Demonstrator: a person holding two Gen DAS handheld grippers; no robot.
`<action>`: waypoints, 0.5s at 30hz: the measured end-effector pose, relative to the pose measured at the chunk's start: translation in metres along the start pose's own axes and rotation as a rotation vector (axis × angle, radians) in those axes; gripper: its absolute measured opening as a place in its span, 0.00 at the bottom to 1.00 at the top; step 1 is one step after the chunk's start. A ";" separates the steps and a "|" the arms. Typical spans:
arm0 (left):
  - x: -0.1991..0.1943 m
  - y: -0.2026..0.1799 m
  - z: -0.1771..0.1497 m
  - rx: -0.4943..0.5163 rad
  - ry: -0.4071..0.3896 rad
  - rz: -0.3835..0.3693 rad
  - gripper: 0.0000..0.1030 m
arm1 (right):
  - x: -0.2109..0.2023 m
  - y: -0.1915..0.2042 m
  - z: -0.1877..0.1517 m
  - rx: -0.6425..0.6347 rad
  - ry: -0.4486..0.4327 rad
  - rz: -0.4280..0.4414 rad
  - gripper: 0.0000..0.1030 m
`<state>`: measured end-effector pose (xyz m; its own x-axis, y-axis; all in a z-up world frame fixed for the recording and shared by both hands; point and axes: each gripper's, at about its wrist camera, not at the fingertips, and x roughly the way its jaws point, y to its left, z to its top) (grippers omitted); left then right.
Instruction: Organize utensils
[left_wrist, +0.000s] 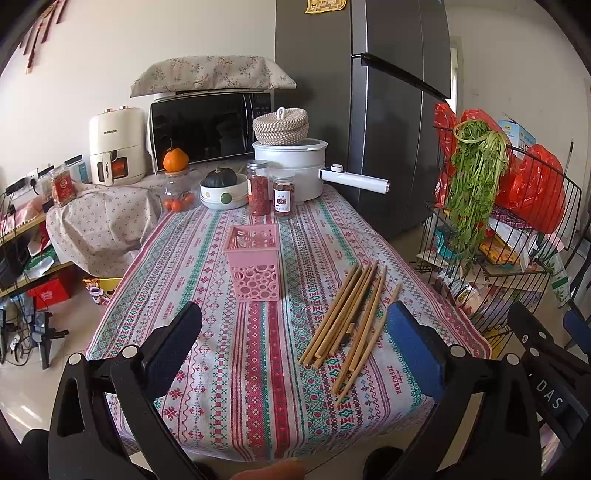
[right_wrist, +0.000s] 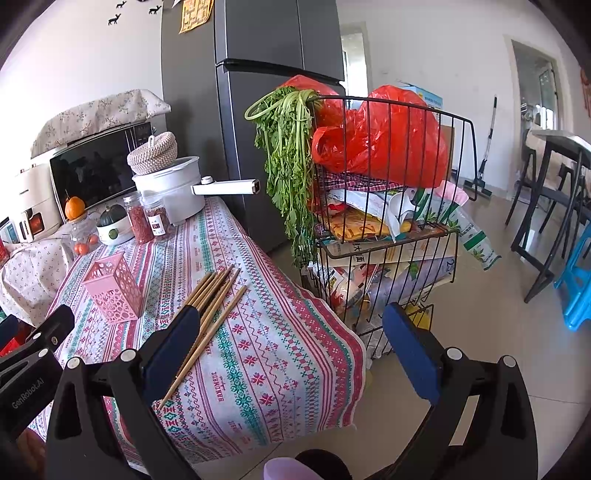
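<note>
Lying loose on the patterned-cloth counter (left_wrist: 236, 369), bamboo chopsticks (left_wrist: 351, 317) sit right of the pink perforated plastic holder (left_wrist: 255, 262). Left tool (left_wrist: 295, 332) and right tool (right_wrist: 291, 332) gape wide, empty. Right view's finger (right_wrist: 173, 343) hides chopstick ends.

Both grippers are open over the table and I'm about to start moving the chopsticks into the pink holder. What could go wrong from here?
1. The chopsticks lie bunched and overlapping, so the right gripper may pinch several or scatter them.
2. They sit toward the table's right edge; a nudged stick could roll off beside the wire rack.
3. The pink holder looks light and stands free; an off-angle insertion could tip it.
</note>
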<state>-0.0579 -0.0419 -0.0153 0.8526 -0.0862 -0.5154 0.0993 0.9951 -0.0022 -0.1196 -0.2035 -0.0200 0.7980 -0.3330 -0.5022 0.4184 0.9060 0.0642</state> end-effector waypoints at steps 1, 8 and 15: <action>0.000 0.000 0.000 0.001 0.001 0.001 0.93 | 0.000 0.000 -0.001 0.000 0.001 0.000 0.93; 0.004 0.000 -0.001 -0.003 0.015 0.003 0.93 | 0.004 0.001 -0.001 -0.005 0.015 0.001 0.93; 0.043 0.016 0.026 0.021 0.173 -0.057 0.93 | 0.021 0.016 0.011 -0.072 0.109 0.016 0.93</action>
<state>-0.0060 -0.0313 -0.0151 0.7446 -0.1313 -0.6545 0.1573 0.9874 -0.0192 -0.0913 -0.1991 -0.0202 0.7506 -0.2918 -0.5928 0.3712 0.9285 0.0130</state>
